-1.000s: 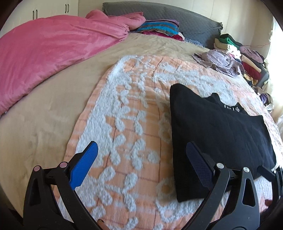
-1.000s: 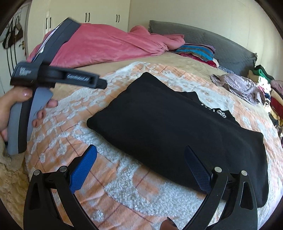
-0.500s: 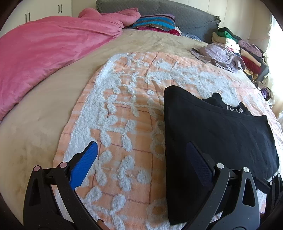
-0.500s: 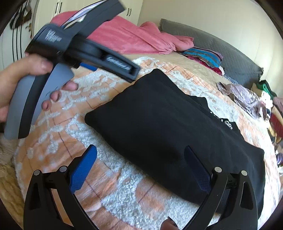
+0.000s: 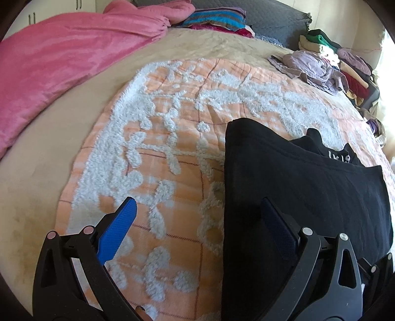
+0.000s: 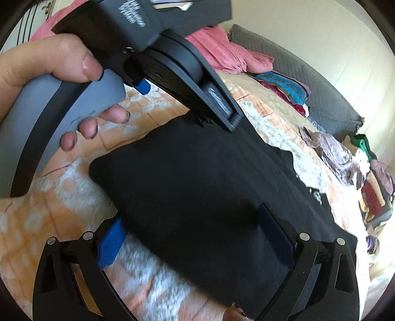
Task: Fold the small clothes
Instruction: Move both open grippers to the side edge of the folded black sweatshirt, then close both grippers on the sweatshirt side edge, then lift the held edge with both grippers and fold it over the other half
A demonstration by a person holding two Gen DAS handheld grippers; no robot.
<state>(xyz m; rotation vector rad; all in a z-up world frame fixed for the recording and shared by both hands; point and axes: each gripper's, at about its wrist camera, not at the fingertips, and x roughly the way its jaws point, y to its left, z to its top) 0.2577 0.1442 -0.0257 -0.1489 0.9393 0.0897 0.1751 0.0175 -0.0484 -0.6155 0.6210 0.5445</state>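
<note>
A folded black garment (image 5: 296,187) lies flat on an orange and white tufted blanket (image 5: 167,138) on the bed. It also shows in the right wrist view (image 6: 202,187). My left gripper (image 5: 197,222) is open and empty, low over the garment's near left edge, with its right finger over the black cloth. My right gripper (image 6: 195,229) is open and empty, low over the garment's near edge, both fingers astride the cloth. The left gripper's body, held in a hand (image 6: 56,66), fills the upper left of the right wrist view.
A pink duvet (image 5: 61,56) covers the far left of the bed. Striped folded cloth (image 5: 214,21) lies by the grey headboard. A crumpled lilac garment (image 5: 311,66) and a pile of clothes (image 5: 345,61) sit at the far right.
Both grippers have moved forward and down toward the black garment. The left gripper's body has come much closer in the right wrist view. Both stay open.
</note>
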